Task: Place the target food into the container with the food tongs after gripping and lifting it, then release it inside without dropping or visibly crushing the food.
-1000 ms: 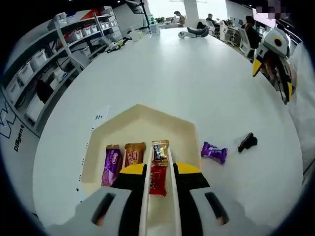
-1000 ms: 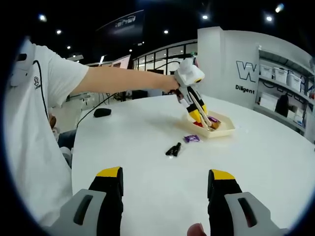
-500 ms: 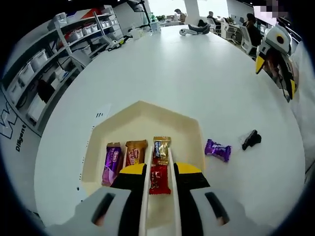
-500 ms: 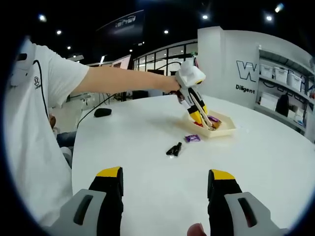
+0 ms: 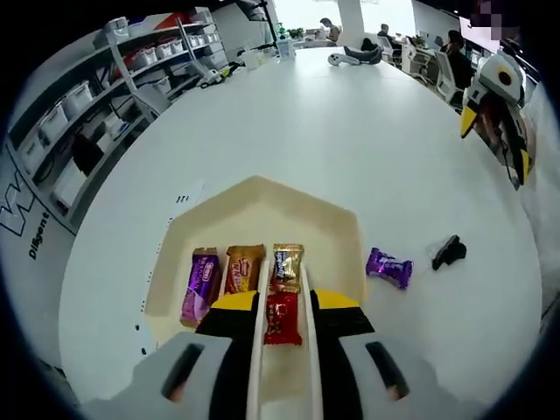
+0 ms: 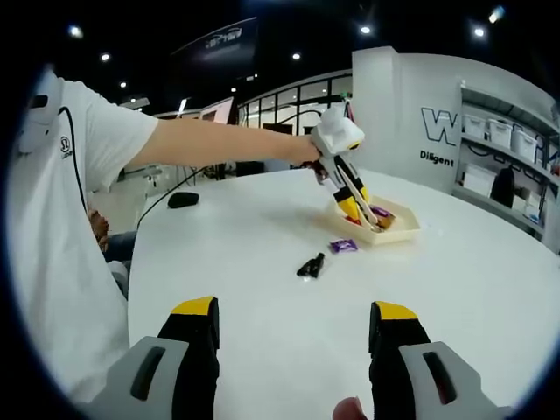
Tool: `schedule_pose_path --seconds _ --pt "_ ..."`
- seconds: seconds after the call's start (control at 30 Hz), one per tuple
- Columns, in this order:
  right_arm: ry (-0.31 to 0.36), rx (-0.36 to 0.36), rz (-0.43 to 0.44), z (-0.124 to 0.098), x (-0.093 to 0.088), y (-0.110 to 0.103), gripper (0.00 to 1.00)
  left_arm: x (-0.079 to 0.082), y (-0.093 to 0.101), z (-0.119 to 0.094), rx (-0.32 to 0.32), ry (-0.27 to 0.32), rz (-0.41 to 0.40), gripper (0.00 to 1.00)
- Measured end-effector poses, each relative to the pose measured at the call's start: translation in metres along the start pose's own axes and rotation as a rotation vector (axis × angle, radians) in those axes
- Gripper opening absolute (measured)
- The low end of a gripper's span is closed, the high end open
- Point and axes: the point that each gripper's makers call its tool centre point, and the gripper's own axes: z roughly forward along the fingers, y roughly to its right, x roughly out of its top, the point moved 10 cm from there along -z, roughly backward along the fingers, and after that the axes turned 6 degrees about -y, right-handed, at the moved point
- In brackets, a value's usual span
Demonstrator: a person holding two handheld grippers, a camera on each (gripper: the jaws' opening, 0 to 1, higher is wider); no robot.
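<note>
My left gripper (image 5: 282,302): tongs (image 5: 308,341) pinching red snack (image 5: 281,318), over tray (image 5: 254,206).
My right gripper (image 6: 293,317): spread.
Purple candy (image 5: 388,268): tray's 3 o'clock.

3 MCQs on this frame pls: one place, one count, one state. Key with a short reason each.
1. Where is the purple candy that lies loose?
A. in the tray
B. on the table beside the tray
C. in the right gripper

2. How many wrapped snacks are within the cream tray?
A. two
B. four
C. six

3. How do the right gripper's jaws stand?
A. wide apart, holding nothing
B. shut on a candy
C. shut on tongs

Key: 1 B, it rests on the white table outside the tray wall. 2 B, three lie in a row and a red one sits between the tongs. 3 A, bare table shows between them.
</note>
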Motion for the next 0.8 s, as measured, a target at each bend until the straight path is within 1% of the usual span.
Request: schedule_pose_path --seconds 0.17,0.3,0.5,0.6,0.73,0.8 --pt "0.001 0.000 -0.001 0.000 0.001 -0.001 0.67 0.002 0.002 -0.004 0.004 0.009 0.008 0.21" --pt "0.000 0.001 -0.003 0.000 0.001 -0.001 0.67 -0.001 -0.004 -0.017 0.018 0.030 0.000 0.21" --pt "-0.002 0.006 -0.007 0.003 0.002 -0.003 0.67 -0.010 -0.001 -0.024 0.023 0.004 0.015 0.21" --pt "-0.001 0.011 -0.009 0.004 0.003 -0.003 0.67 -0.012 0.003 -0.026 0.021 0.004 0.018 0.21" --pt "-0.002 0.014 -0.012 0.005 0.003 -0.004 0.67 -0.006 0.010 -0.019 0.021 0.006 0.042 0.21" --pt "-0.002 0.012 -0.015 0.005 0.004 -0.004 0.67 0.001 0.012 -0.012 0.028 0.003 0.052 0.22"
